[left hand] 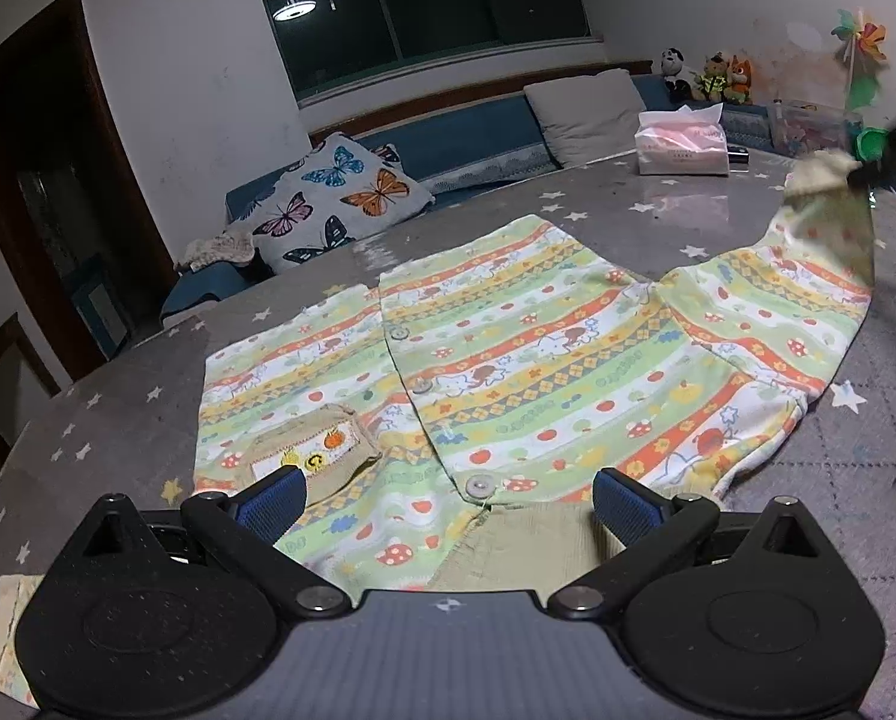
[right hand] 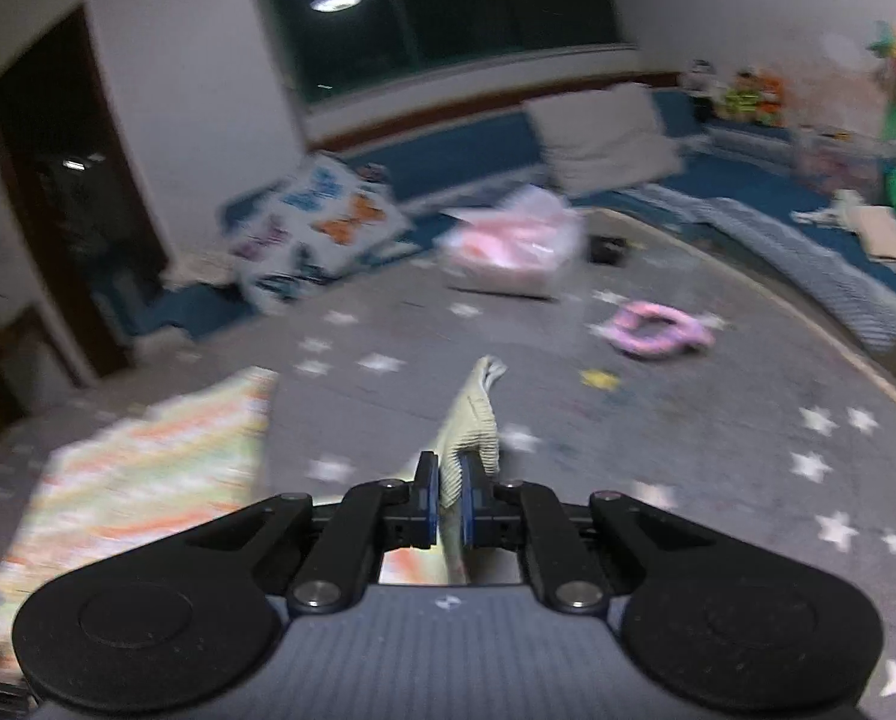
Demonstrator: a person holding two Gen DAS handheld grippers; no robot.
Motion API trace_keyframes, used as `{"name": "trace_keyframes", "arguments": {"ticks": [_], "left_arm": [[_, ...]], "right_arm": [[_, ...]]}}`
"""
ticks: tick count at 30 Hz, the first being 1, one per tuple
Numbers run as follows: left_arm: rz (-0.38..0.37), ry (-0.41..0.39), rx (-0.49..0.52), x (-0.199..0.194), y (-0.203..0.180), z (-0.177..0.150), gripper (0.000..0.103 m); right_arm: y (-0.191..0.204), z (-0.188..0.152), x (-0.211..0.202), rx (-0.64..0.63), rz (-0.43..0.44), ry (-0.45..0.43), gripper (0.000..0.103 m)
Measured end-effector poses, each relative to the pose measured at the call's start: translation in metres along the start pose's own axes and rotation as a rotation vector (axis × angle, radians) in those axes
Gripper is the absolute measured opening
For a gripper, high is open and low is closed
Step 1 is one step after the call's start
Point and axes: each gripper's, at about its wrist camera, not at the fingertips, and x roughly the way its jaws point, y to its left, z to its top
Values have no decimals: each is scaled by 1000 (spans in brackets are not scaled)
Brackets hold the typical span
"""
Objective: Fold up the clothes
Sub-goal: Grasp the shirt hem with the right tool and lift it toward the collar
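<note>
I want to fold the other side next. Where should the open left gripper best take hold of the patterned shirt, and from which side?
Probably the shirt's beige ribbed collar edge, which lies flat between the open left gripper's fingers. Come straight down from above at the near side. The right gripper is shut on the sleeve cuff, lifted off the table.

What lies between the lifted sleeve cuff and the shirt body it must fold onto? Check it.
Nothing visible. The right gripper has its jaws shut on the cuff, and only bare tabletop and sleeve lie before the shirt.
</note>
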Motion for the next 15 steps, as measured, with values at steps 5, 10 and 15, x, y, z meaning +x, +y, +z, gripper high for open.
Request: {"name": "trace_keyframes", "arguments": {"ticks": [5, 10, 15], "left_arm": [[2, -7, -23, -5, 9, -5, 103], [17, -20, -55, -13, 24, -11, 103], [30, -29, -88, -20, 39, -19, 103]], "right_arm": [[48, 13, -20, -47, 155, -12, 7], [115, 13, -26, -135, 294, 6, 7], [169, 1, -18, -191, 374, 43, 6]]}}
